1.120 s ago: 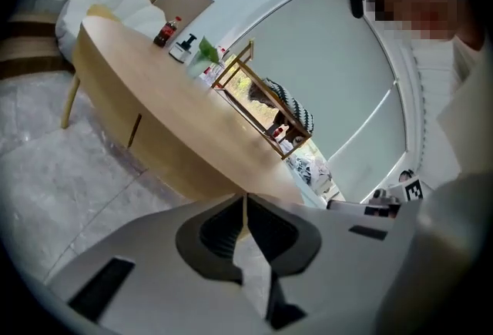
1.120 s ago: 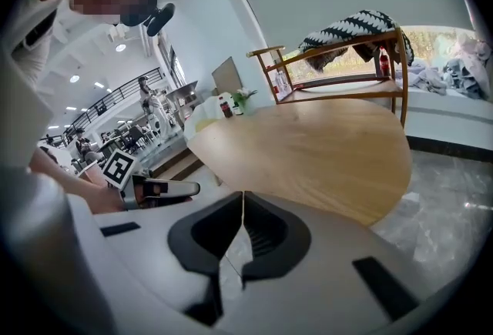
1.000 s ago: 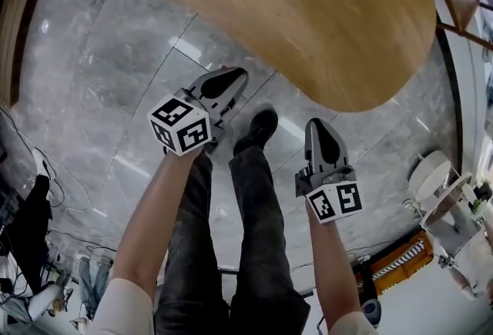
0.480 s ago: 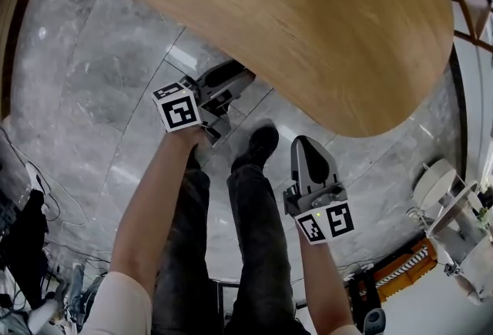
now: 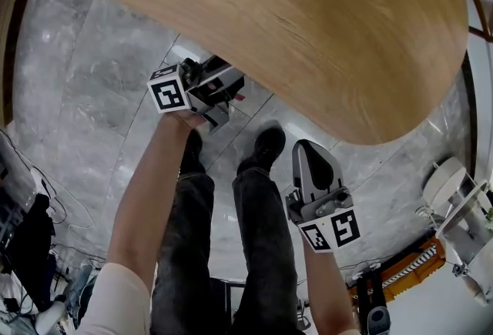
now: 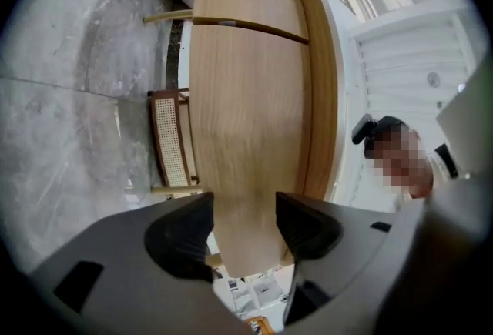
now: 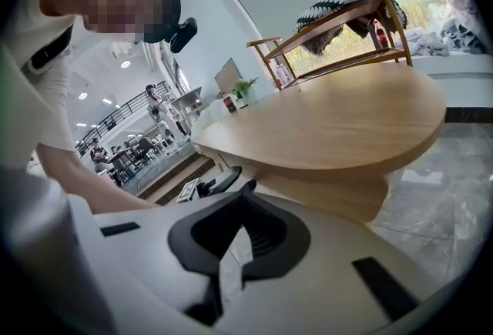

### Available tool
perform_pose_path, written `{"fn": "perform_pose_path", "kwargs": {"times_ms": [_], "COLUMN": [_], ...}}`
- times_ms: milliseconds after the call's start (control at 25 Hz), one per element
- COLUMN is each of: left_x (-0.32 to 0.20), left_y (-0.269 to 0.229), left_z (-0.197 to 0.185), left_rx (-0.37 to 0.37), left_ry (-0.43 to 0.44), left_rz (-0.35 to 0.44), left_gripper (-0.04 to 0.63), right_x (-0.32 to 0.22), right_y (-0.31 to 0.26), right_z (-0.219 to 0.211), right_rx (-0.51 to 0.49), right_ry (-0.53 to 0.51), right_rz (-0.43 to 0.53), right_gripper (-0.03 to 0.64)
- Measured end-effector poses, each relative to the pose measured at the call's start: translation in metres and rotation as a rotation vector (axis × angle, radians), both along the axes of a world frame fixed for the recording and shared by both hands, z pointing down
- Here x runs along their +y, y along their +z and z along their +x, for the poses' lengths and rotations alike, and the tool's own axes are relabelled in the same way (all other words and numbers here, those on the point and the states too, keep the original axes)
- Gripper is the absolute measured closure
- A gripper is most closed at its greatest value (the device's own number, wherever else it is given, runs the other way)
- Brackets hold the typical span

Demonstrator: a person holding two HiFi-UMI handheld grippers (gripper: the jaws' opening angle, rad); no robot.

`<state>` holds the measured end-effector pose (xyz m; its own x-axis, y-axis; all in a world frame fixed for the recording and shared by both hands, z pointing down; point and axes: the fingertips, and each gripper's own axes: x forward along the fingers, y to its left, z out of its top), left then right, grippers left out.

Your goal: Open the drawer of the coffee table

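**Left gripper (image 5: 229, 85) is at the coffee table (image 5: 308, 33) edge, drawer not out yet.**
Left fingers (image 6: 181, 237) are spreading with nothing pinched, and the wood front lines up in the gap ahead. The right gripper (image 5: 310, 150) hangs back, fingers pressed together, empty. The drawer (image 7: 339, 199) looks like the wood box under the oval surface. It reads as rigid, smooth wood with no knob visible. I'd hook the front's lower lip and pull straight, since the table may skid on the polished floor (image 5: 92, 95).

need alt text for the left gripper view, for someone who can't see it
The left gripper faces the light oval wooden coffee table, which appears turned on end in this view. Its dark jaws are opening, and only the table's wood shows in the gap, with nothing gripped. Grey marble floor fills the picture's left.
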<state>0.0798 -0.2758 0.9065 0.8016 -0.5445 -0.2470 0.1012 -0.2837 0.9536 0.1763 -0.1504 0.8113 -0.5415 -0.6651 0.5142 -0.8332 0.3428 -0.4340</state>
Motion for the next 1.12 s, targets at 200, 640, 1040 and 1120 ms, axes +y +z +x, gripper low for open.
{"fn": "perform_pose_path", "kwargs": {"times_ms": [200, 640, 1040, 1120], "left_x": [0.002, 0.002, -0.012, -0.016], "left_y": [0.002, -0.010, 0.022, 0.019], "left_z": [0.000, -0.002, 0.004, 0.008], "left_rx": [0.048, 0.139, 0.111, 0.133], "left_ry": [-0.034, -0.079, -0.139, -0.127], "left_rz": [-0.006, 0.026, -0.018, 0.010], "left_gripper": [0.344, 0.387, 0.238, 0.236], "right_x": [0.004, 0.006, 0.012, 0.013], "right_y": [0.007, 0.020, 0.032, 0.034], "right_z": [0.006, 0.010, -0.008, -0.011], "right_rx": [-0.005, -0.006, 0.000, 0.002], "right_ry": [0.010, 0.002, -0.061, -0.070], "right_rz": [-0.010, -0.037, -0.057, -0.058], "right_gripper": [0.598, 0.598, 0.598, 0.598]}}
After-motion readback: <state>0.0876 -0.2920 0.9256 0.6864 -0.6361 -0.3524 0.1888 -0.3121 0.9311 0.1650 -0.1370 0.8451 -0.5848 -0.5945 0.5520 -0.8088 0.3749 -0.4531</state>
